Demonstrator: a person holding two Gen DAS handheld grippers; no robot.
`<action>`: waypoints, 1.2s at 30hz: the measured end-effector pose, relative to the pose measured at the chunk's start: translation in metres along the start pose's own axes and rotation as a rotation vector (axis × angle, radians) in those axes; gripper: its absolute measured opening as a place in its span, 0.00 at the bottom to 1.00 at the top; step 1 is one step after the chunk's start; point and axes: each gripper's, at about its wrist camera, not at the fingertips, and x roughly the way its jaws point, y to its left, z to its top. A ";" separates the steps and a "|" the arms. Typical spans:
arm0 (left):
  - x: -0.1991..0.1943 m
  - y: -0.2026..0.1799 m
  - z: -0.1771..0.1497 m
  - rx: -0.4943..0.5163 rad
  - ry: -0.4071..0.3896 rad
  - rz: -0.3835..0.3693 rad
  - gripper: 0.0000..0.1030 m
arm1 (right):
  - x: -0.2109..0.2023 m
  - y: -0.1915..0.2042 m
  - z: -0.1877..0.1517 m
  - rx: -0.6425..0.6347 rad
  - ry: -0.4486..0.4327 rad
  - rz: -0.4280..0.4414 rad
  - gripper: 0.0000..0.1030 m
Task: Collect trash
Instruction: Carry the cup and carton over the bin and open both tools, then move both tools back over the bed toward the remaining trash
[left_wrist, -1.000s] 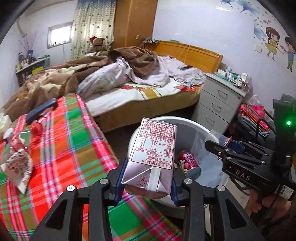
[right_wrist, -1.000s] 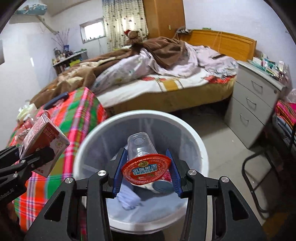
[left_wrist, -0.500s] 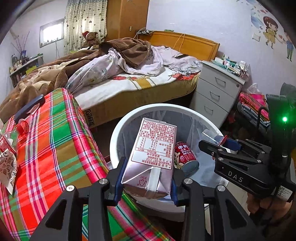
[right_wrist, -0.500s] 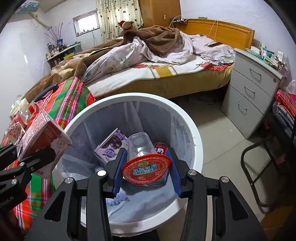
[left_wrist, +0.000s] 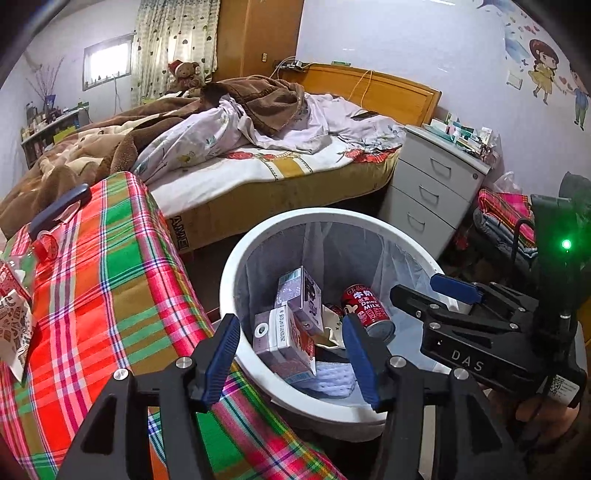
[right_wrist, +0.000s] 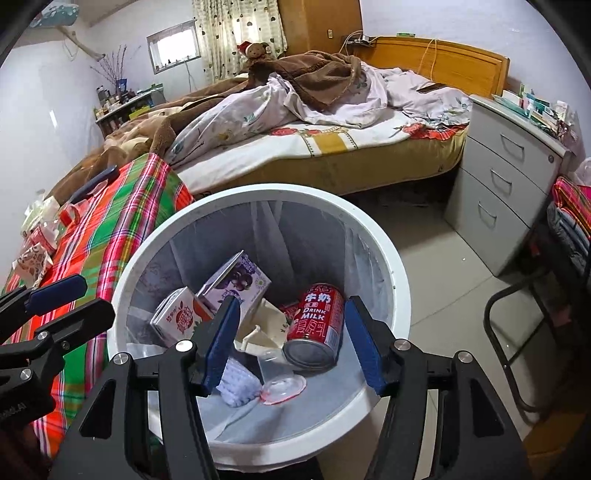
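Note:
A white trash bin (left_wrist: 236, 266) (right_wrist: 384, 243) with a clear liner stands beside the plaid-covered table (left_wrist: 110, 288). Inside lie a milk carton (left_wrist: 284, 339) (right_wrist: 177, 317), a purple carton (left_wrist: 301, 295) (right_wrist: 236, 280), a red milk can (left_wrist: 364, 308) (right_wrist: 317, 325) and a clear plastic cup (right_wrist: 277, 380). My left gripper (left_wrist: 290, 354) is open and empty over the bin's near rim. My right gripper (right_wrist: 290, 343) is open and empty above the bin; it also shows in the left wrist view (left_wrist: 443, 291).
Wrappers (left_wrist: 14, 325) and a red lid (left_wrist: 46, 245) lie on the table's left side. A bed (left_wrist: 258, 162) stands behind, a grey drawer unit (left_wrist: 432, 192) to the right, and a black metal chair frame (right_wrist: 517, 332) at the far right.
Both grippers opened. The milk carton fell from the left gripper into the bin, and the plastic cup fell from the right gripper into the bin.

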 end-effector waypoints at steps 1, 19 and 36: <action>-0.002 0.001 0.000 -0.001 -0.005 -0.002 0.56 | -0.001 0.001 0.001 0.001 -0.003 -0.003 0.59; -0.054 0.037 -0.014 -0.059 -0.083 0.070 0.56 | -0.019 0.033 0.004 -0.031 -0.063 0.050 0.59; -0.106 0.104 -0.039 -0.151 -0.143 0.225 0.58 | -0.024 0.093 0.003 -0.107 -0.089 0.136 0.59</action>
